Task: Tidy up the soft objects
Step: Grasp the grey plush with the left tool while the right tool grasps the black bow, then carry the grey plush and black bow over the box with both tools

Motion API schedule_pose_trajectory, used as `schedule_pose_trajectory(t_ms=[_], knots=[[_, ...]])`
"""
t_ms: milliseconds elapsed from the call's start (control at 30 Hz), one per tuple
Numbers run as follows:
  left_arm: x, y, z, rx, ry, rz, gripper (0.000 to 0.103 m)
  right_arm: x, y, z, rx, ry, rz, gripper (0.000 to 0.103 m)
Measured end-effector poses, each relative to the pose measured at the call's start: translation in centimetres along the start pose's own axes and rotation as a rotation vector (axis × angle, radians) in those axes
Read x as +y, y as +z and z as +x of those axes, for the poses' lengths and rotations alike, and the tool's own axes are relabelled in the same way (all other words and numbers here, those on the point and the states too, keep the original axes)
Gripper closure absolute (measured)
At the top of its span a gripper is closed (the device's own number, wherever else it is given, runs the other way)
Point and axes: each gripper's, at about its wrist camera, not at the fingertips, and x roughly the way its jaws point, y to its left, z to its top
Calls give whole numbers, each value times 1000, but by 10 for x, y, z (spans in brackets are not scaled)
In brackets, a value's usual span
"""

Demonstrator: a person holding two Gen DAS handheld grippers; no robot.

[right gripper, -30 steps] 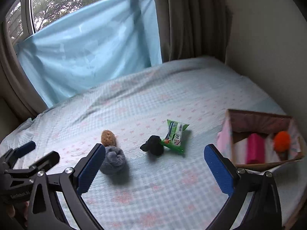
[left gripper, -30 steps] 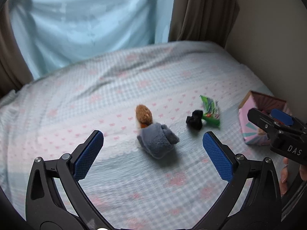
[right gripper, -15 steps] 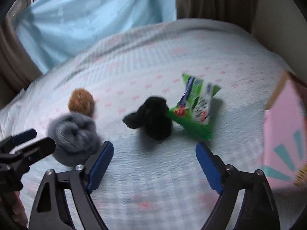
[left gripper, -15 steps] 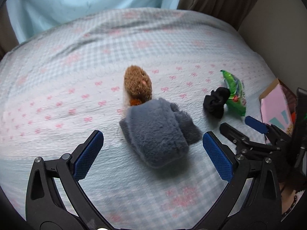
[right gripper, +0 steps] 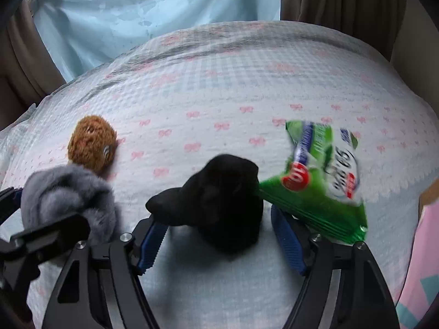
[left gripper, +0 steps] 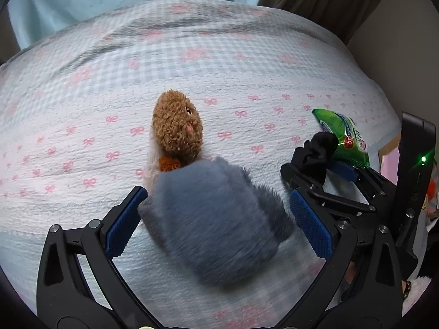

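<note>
One green packet (right gripper: 321, 181), red-and-white label blurred, writing unreadable

Fuzzy grey plush (left gripper: 219, 227) — glossy plastic packet (right gripper: 321, 181), puckered cloth bedspread (left gripper: 219, 63).

Grey plush toy (left gripper: 216, 227), pink-bowed bedspread (left gripper: 82, 115)

A bedroom in a home — shown by a bed (right gripper: 233, 82) spread with a pale blue checked cover printed with small pink bows, brown curtains (right gripper: 343, 0) hanging at its far side, a light blue cloth (right gripper: 151, 8) draped over the window, and plush toys — one brown (left gripper: 177, 127), one grey (left gripper: 216, 227) — lying on the cover.
</note>
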Motion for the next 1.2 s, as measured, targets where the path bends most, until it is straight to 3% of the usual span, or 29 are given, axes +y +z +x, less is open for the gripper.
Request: schedule_pose_trajectory(t_ms=[100, 233, 267, 367, 833, 1200], knots=[[-2, -1, 2, 0, 49, 13, 8, 2, 4, 4, -3, -19, -12, 49], [-4, -5, -2, -18, 72, 40, 26, 3, 5, 4, -8, -42, -23, 68], [-3, -5, -3, -19, 66, 41, 34, 2, 5, 3, -10, -53, -22, 70], [0, -6, -3, -9, 61, 22, 43, 2, 4, 1, -17, -74, -14, 76], [1, -7, -48, -54, 38, 7, 48, 16, 4, -46, -59, -64, -21, 78], [-34, 9, -156, -169, 5, 51, 49, 22, 20, -172, -150, -83, 6, 78]])
